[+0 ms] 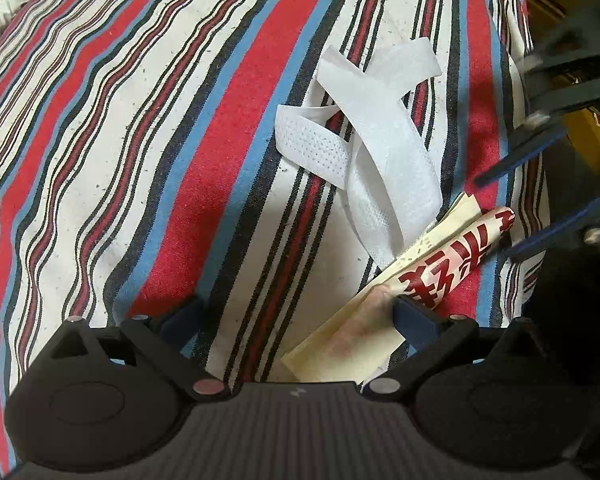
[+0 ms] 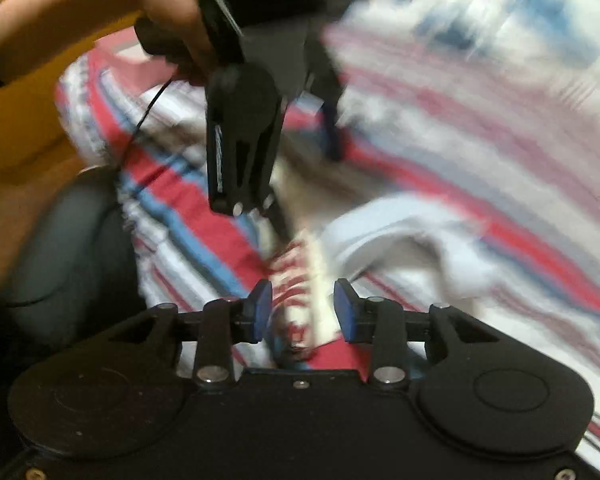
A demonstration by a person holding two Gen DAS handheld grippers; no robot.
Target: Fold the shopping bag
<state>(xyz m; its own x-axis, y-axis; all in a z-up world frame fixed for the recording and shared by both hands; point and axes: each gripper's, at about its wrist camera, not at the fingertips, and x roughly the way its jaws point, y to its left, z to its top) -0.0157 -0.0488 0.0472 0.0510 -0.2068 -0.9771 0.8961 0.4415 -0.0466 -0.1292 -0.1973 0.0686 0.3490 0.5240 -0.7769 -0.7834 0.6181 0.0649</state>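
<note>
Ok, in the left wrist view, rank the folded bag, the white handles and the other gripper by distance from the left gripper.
1. Folded bag, against the left gripper, on its right side.
2. White handles, farther ahead, centre.
3. Right gripper, at the right edge, about as far as the handles; too close to call.

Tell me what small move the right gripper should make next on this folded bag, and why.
Probably close the right gripper on the end of the bag. Its fingers are open with the rolled end sitting between them. The left gripper is also open, one finger resting on the bag's other end, and the white handles lie loose on the striped cloth.
</note>
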